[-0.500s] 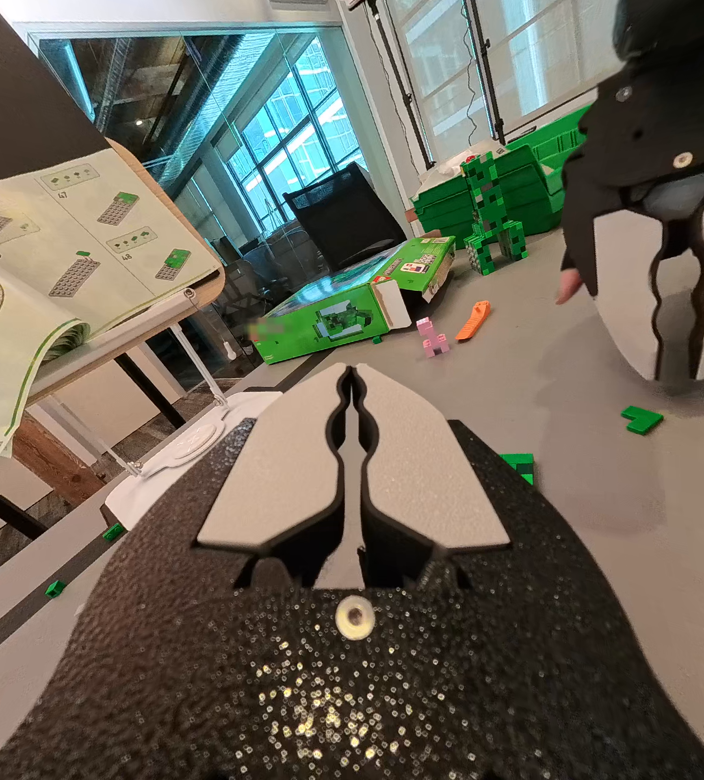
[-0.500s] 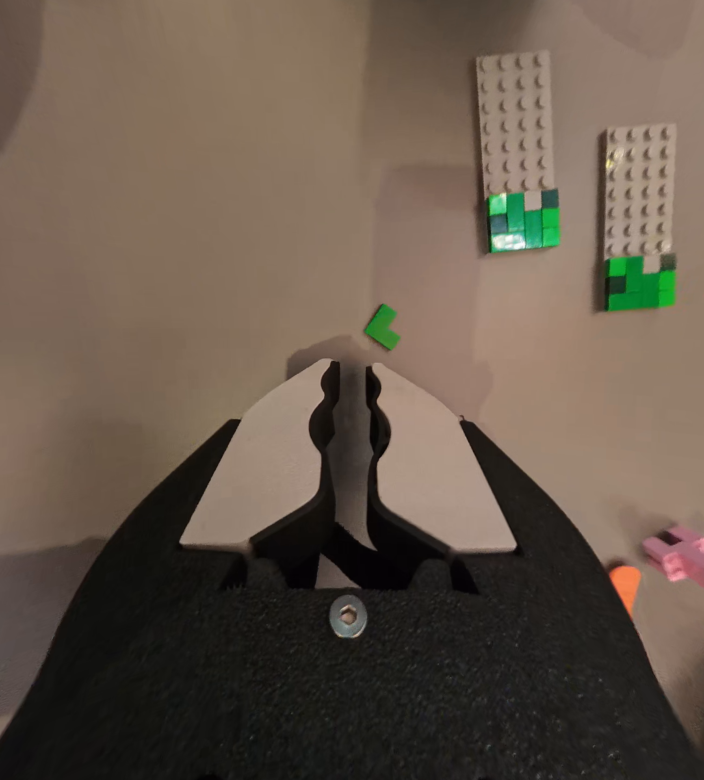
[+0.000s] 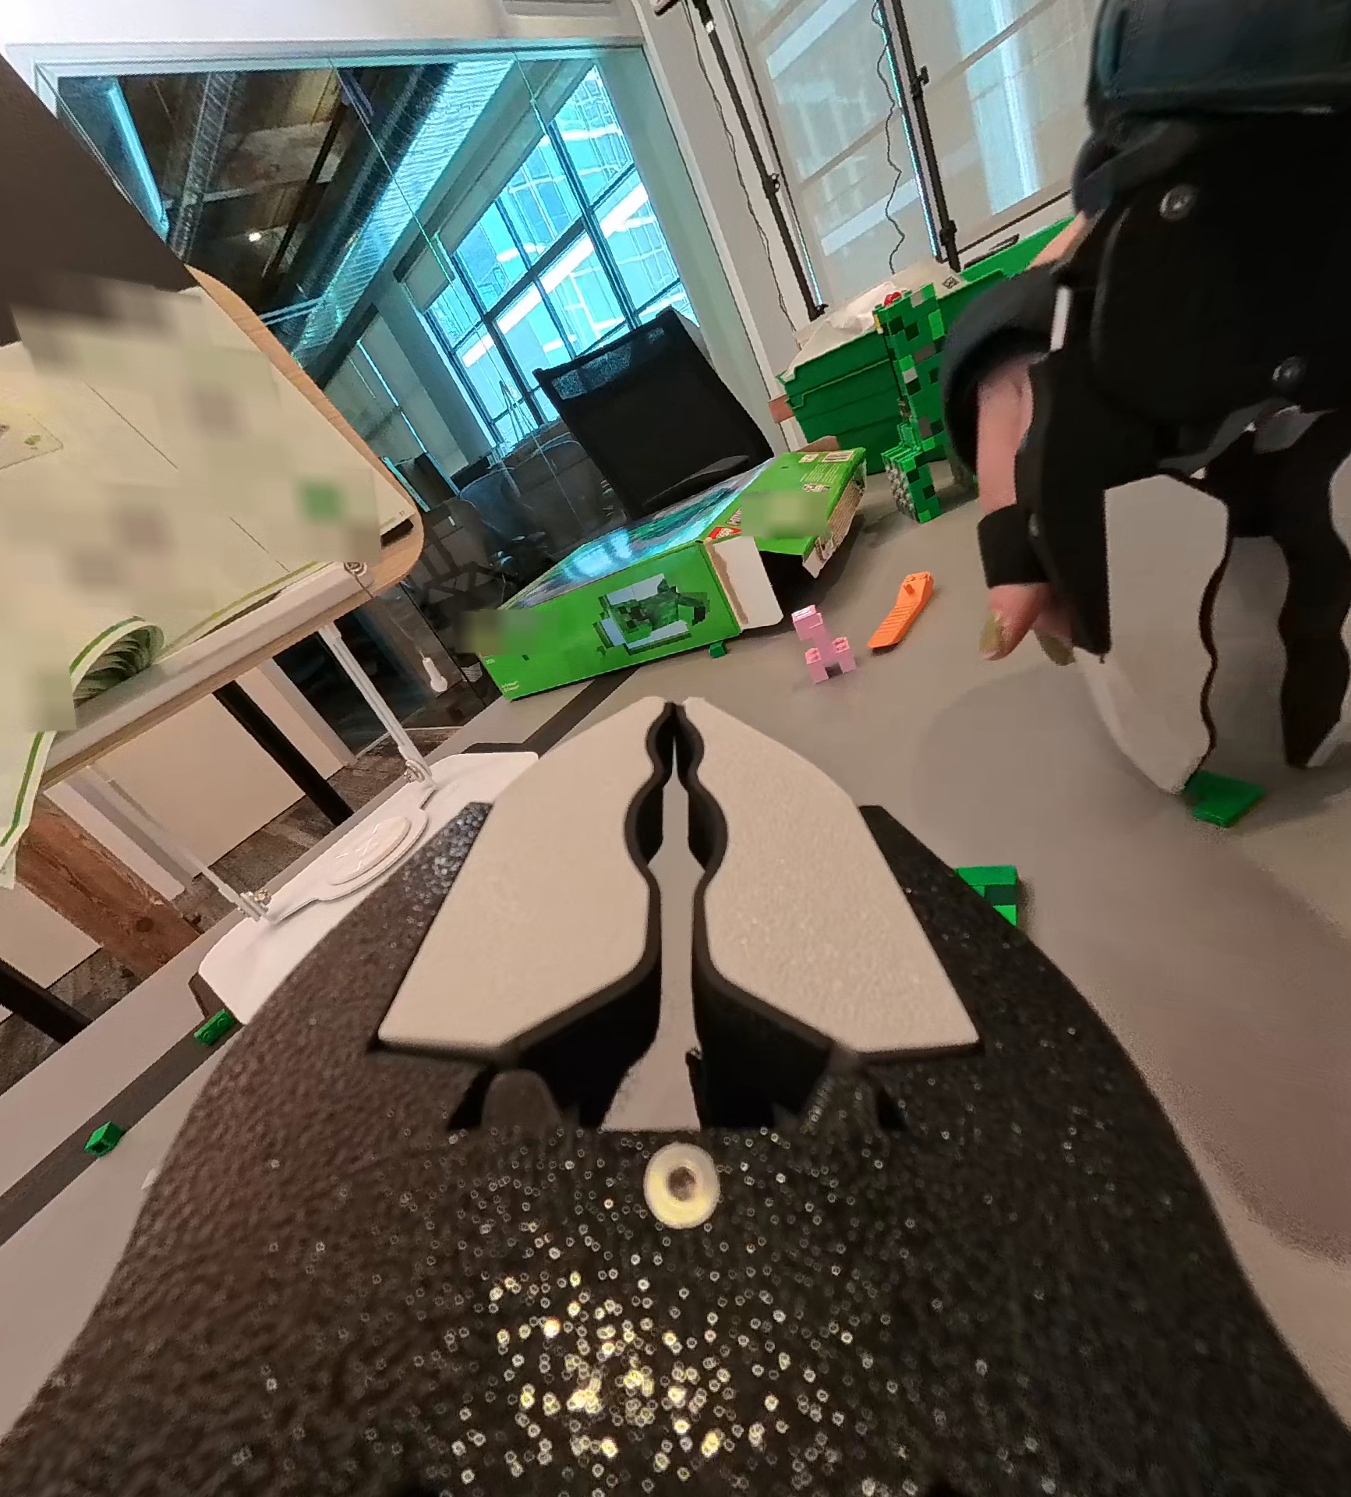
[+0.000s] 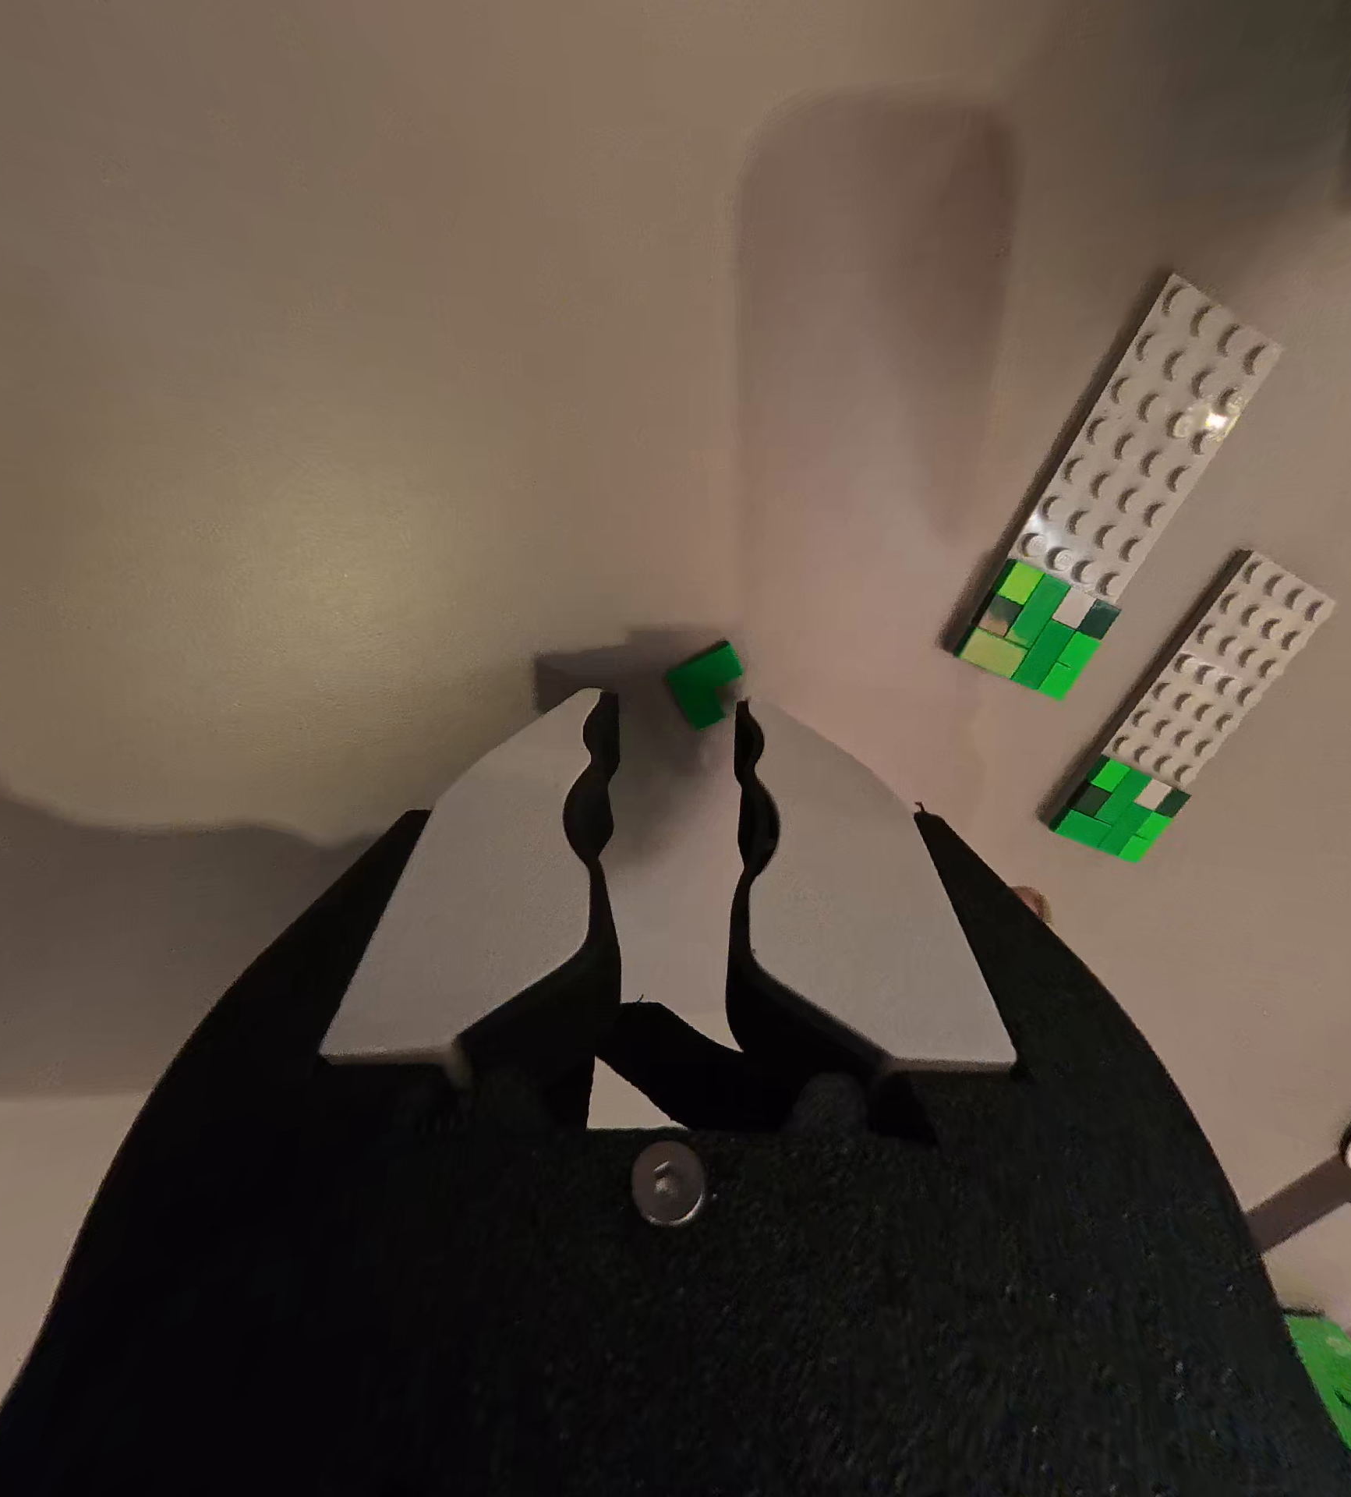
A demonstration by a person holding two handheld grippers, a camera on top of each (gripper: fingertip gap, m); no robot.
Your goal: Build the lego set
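Right wrist view is looking straight down on the grey table (image 4: 332,405), where the right gripper (image 4: 676,701) is hanging with its fingers apart and nothing between them. A small green L-shaped tile (image 4: 703,683) is lying flat on the table at the fingertips, just at the mouth of the gap and nearer the right-hand fingertip; whether the tip is touching it cannot be told. At 2 o'clock from the tile, two grey studded plates are lying side by side, well apart from it: the farther plate (image 4: 1142,454) and the nearer plate (image 4: 1214,688), each carrying a patch of green tiles at its near end.

Left wrist view is showing the left gripper (image 3: 676,717) low over the table with its fingers together, tips meeting and gripping nothing. At 2 o'clock from it the right gripper (image 3: 1247,769) is pointing down, its tips standing at the green tile (image 3: 1221,798), with a person's hand (image 3: 1012,518) wrapped around its black body. At 12 o'clock, farther off, a pink brick figure (image 3: 824,648), an orange brick separator (image 3: 903,609) and an opened green box (image 3: 639,616) are lying on the table. A green blocky figure (image 3: 919,421) is standing behind them. At 10 o'clock an instruction booklet (image 3: 48,567) is sitting open on a stand.
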